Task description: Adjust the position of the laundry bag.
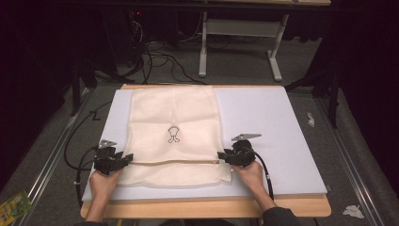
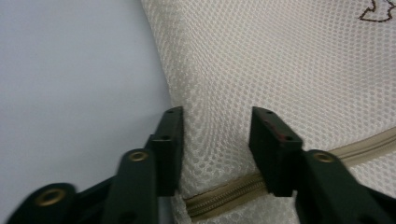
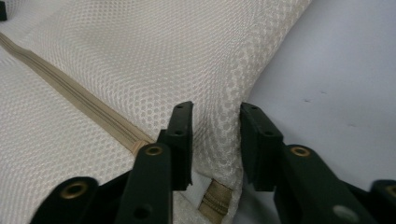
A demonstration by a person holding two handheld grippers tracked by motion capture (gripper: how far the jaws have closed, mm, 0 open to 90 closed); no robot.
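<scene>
I see a cream mesh bag (image 1: 174,134) lying flat on the grey mat (image 1: 263,122), long axis running near to far, with my left gripper (image 1: 126,158) and right gripper (image 1: 221,157) each pinching its side edges by the zipper (image 1: 171,162).

A rectangular wooden worktop (image 1: 207,207) carries a pale lavender-grey flat board (image 1: 263,122) that covers nearly all of it, leaving a bare wood strip along the 6 o'clock edge. On the board lies a cream mesh fabric bag (image 1: 174,110), flat, left of centre and reaching to 12 o'clock; its beige zipper (image 1: 169,162) runs crosswise near 6 o'clock.
</scene>
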